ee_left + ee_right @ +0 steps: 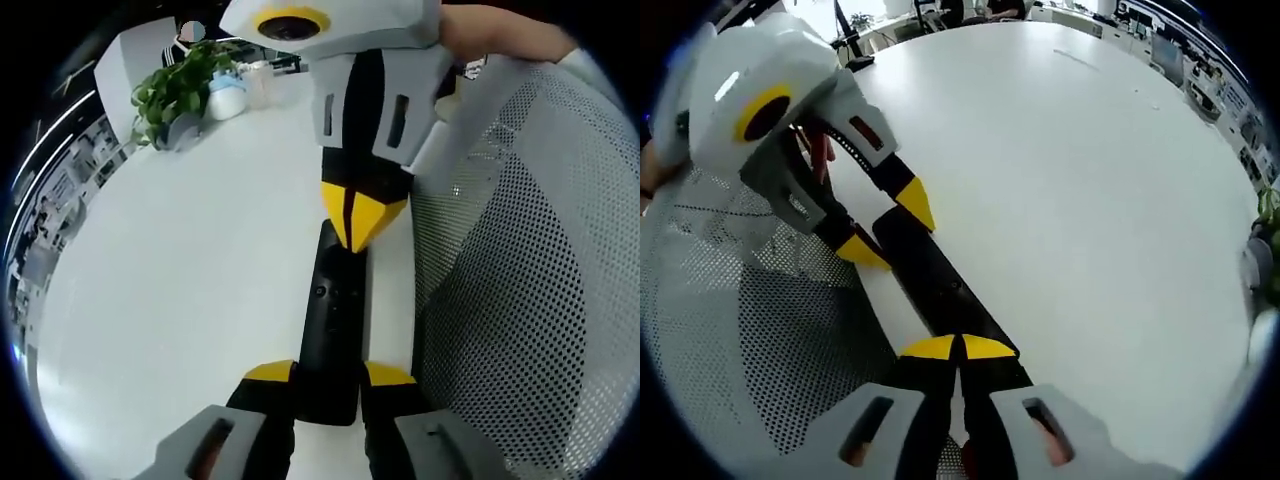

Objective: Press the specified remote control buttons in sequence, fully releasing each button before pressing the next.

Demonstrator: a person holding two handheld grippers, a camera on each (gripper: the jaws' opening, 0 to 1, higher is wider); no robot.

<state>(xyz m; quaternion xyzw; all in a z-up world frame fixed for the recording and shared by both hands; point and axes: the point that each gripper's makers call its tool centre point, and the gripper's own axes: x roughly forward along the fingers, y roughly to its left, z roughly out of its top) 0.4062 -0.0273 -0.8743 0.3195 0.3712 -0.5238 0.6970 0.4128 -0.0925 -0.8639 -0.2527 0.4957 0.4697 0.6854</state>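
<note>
Two grippers meet on the black remote control, lying lengthwise at frame centre on the white table: its near end is clamped by the left gripper, while closed tips of the right gripper are pressed on its far end.

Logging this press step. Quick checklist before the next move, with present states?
1. Remote held: ok. The left claw has one jaw on each side of its near end.
2. Right claw shut for pressing: ok. Its yellow tips meet over the remote's far end.
3. Tip on the specified button: cannot tell. The tips hide what is under them.
4. Previous button fully released: cannot tell. Contact between tips and remote is not readable.
5. Remote supported: ok. It lies on the white table, close to the edge next to the mesh chair.
6. Remote visible: ok, in both views.
</note>
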